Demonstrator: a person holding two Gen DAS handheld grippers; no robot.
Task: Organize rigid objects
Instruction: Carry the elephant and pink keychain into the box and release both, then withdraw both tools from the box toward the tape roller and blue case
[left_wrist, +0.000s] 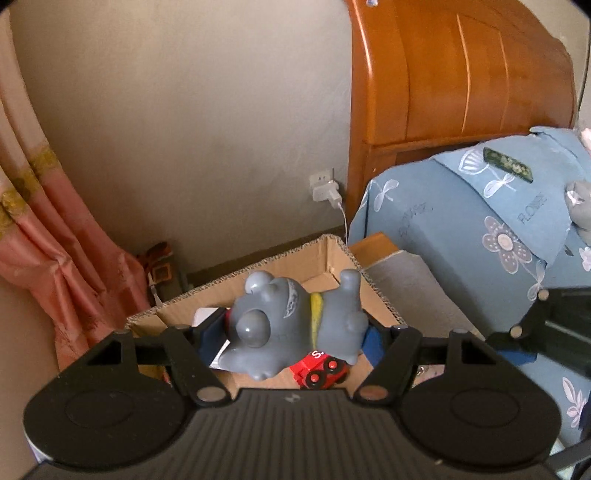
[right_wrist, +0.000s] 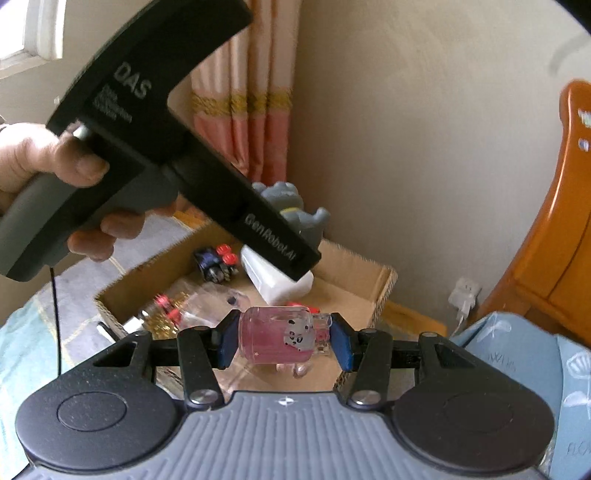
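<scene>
Your left gripper (left_wrist: 291, 332) clamps grey toy figure (left_wrist: 291, 325), held above open cardboard box (left_wrist: 332, 254). Red toy car (left_wrist: 319, 371) lies in box beneath it. Your right gripper (right_wrist: 282, 341) holds pink clear bottle (right_wrist: 277, 338) sideways over box near edge; right pad (right_wrist: 341, 345) looks barely touching. White block (right_wrist: 277, 282) at box far side.

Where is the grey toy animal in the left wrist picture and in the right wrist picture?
Left wrist view: the grey toy animal sits at lower centre, between the left gripper's jaws, above the cardboard box.
Right wrist view: it shows at centre, partly hidden behind the left gripper's black body, over the far side of the box.
Shared landmark: the white wall plug.
</scene>
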